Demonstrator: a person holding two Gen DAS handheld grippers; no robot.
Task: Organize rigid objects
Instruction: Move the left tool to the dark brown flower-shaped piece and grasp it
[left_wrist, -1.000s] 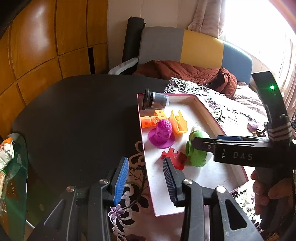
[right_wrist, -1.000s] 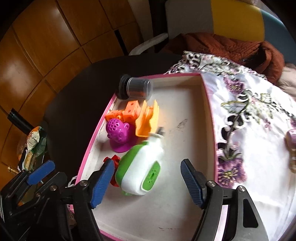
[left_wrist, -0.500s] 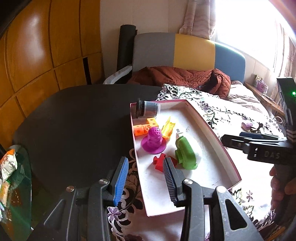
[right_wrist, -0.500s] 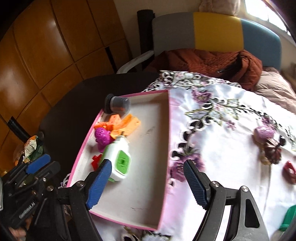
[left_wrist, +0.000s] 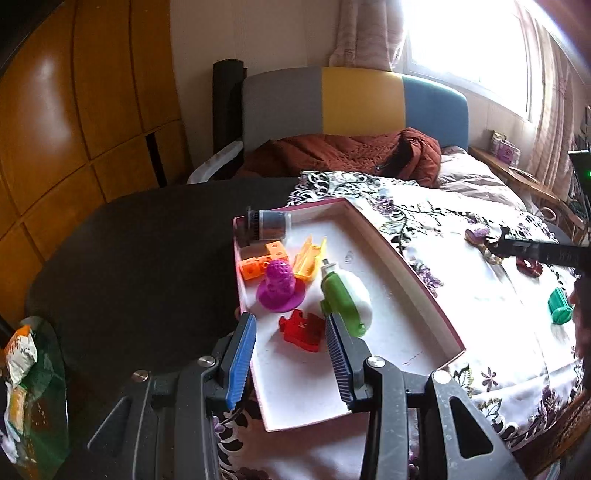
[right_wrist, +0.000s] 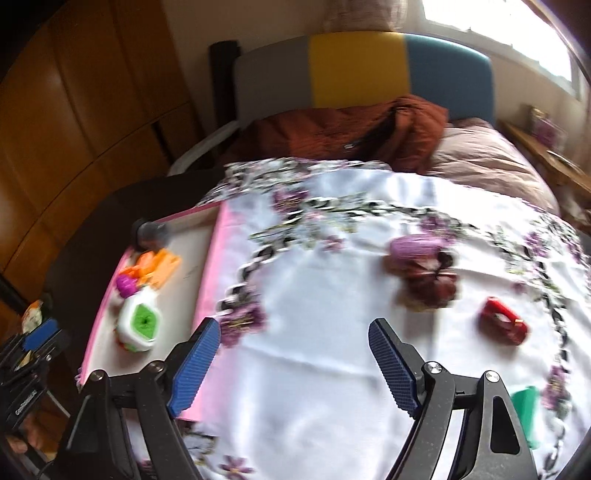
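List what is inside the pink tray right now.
Pink tray holds a dark jar, orange blocks, yellow piece, purple toy, green-white toy, red piece. Nothing visibly hidden.

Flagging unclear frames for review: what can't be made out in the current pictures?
- Dark clump beside the purple object, right wrist view: motion blur hides what it is.
- Green object, right wrist view: partly hidden behind the right gripper.
- Dark-capped jar, left wrist view: too small to tell its contents.

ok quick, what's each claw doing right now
left claw: part open, empty, hanging over the near edge of the pink tray.
right claw: wide open, just been opening, empty, over the floral cloth.
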